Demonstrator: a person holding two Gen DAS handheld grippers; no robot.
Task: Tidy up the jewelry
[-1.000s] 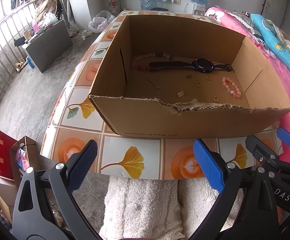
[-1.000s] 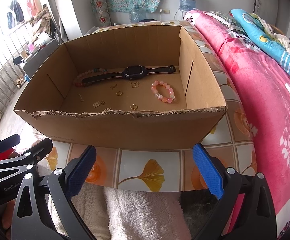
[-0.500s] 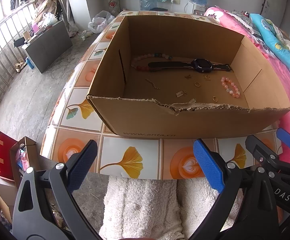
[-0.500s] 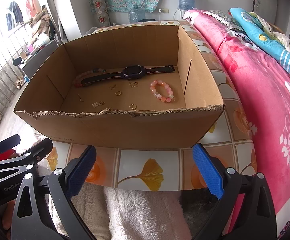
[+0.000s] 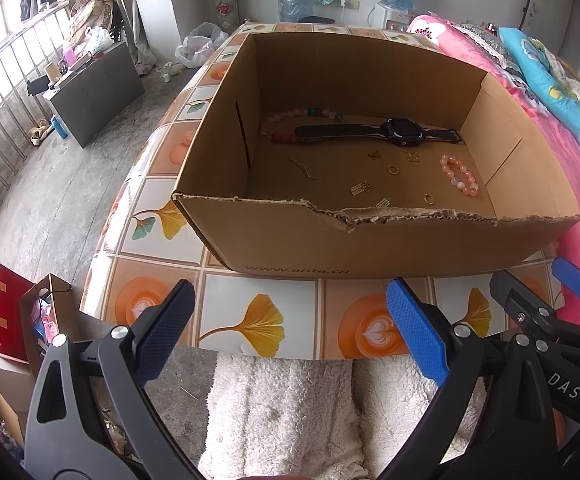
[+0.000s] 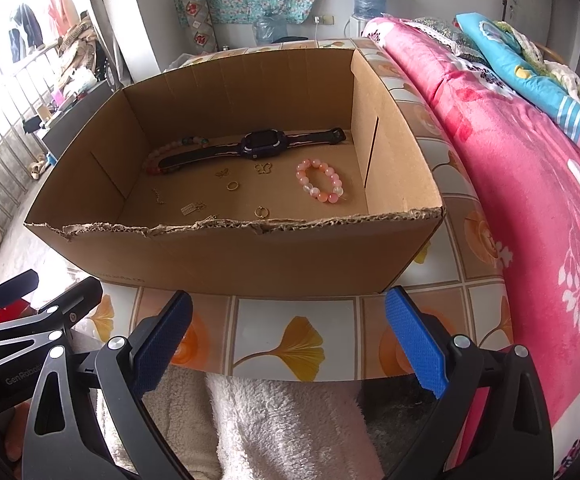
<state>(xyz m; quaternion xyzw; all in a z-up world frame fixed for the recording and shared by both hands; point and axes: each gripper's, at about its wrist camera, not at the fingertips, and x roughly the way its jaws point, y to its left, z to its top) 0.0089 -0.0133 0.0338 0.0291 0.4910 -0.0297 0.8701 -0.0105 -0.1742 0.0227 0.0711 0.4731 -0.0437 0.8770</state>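
An open cardboard box (image 5: 370, 248) (image 6: 249, 256) stands on a tiled table. On its floor lie a dark watch (image 5: 402, 132) (image 6: 263, 145), a pink bead bracelet (image 5: 460, 174) (image 6: 322, 182), a longer bead strand (image 5: 285, 126) (image 6: 161, 156), a thin gold chain (image 5: 304, 169), gold rings (image 5: 392, 169) (image 6: 232, 185) and small gold charms (image 5: 360, 189). My left gripper (image 5: 290, 332) is open and empty, short of the box's near wall. My right gripper (image 6: 287, 334) is open and empty too, also short of that wall.
The table (image 5: 290, 320) has a ginkgo-leaf tile cloth. A pink floral blanket (image 6: 530, 200) covers a bed on the right. A fluffy white cloth (image 5: 285, 412) lies below the grippers. Paper bags (image 5: 13, 312) and a grey cabinet (image 5: 93, 88) stand on the floor to the left.
Both grippers stay open; the views have shifted only slightly, with the box sitting a little higher in the frames.
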